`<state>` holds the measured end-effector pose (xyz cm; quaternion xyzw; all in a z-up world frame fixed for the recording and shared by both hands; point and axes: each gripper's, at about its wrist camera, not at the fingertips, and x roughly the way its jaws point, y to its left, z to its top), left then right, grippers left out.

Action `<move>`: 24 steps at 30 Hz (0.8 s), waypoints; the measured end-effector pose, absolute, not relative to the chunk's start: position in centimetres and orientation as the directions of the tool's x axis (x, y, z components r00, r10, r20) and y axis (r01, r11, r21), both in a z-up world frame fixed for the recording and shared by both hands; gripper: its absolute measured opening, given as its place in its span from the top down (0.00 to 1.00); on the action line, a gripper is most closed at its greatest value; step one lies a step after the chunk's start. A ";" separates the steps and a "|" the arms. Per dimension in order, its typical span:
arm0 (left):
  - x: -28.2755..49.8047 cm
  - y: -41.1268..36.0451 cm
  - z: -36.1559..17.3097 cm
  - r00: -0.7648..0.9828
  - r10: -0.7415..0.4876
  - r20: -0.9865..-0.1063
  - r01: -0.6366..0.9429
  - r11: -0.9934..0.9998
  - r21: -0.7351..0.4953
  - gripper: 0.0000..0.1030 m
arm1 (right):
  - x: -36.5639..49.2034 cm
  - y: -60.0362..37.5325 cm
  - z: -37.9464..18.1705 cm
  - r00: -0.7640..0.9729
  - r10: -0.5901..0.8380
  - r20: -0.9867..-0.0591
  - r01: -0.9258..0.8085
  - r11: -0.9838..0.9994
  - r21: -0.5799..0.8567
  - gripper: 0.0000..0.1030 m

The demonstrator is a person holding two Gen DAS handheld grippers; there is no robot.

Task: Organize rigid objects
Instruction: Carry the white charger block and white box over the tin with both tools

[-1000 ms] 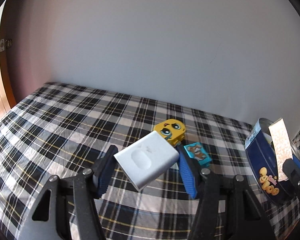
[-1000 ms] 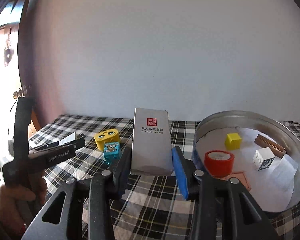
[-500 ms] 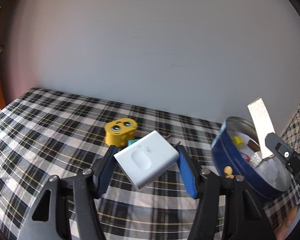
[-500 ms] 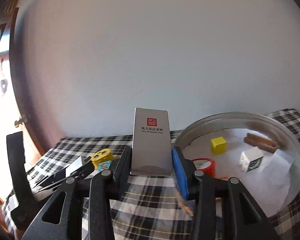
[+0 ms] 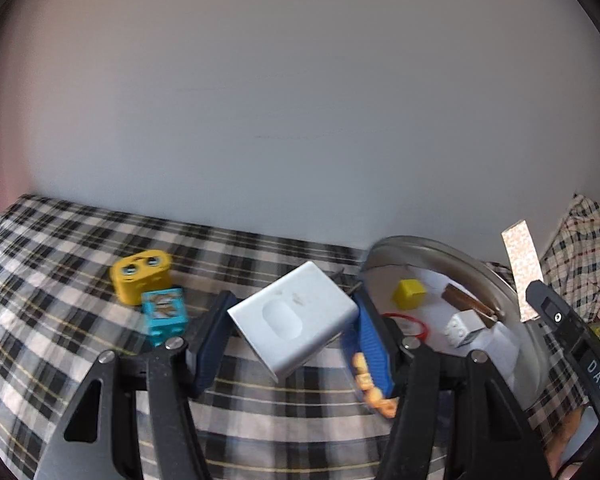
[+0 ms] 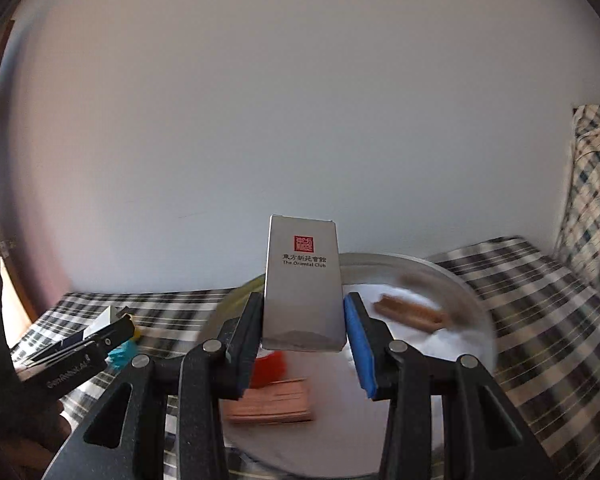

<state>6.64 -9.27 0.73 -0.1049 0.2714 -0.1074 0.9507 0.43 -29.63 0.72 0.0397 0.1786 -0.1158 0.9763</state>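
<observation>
My left gripper (image 5: pixel 292 332) is shut on a white charger block (image 5: pixel 294 318) and holds it above the checked cloth, just left of the round metal tin (image 5: pixel 440 248). My right gripper (image 6: pixel 302 324) is shut on a silver box (image 6: pixel 302 284) with a red seal and holds it upright over the tin (image 6: pixel 452 280). The silver box also shows edge-on in the left wrist view (image 5: pixel 522 268). A yellow toy block (image 5: pixel 140 276) and a teal block (image 5: pixel 165 314) lie on the cloth to the left.
The tin holds a yellow cube (image 5: pixel 409 292), a white die-like cube (image 5: pixel 462 326), a red ring (image 5: pixel 406 322), a brown comb (image 6: pixel 410 314) and a pink card (image 6: pixel 272 402). A white wall stands behind. A checked pillow (image 6: pixel 592 184) is at the right.
The left gripper has swung right with the charger block, bringing the tin closer. The right gripper has moved with the silver box from beside the tin to above its inside.
</observation>
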 end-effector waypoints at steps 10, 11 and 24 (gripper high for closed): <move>6.7 -15.4 1.5 0.830 -0.303 -0.469 0.230 0.951 -0.207 0.42 | -0.3 -34.0 1.1 0.880 -0.338 -0.335 0.340 0.939 -0.053 0.58; 6.8 -15.9 1.5 0.828 -0.309 -0.468 0.239 0.949 -0.204 0.42 | -0.3 -34.5 1.1 0.874 -0.349 -0.337 0.351 0.935 -0.056 0.58; 7.7 -21.0 1.4 0.811 -0.335 -0.480 0.302 0.942 -0.149 0.42 | 0.5 -37.1 0.3 0.825 -0.421 -0.377 0.411 0.905 -0.111 0.58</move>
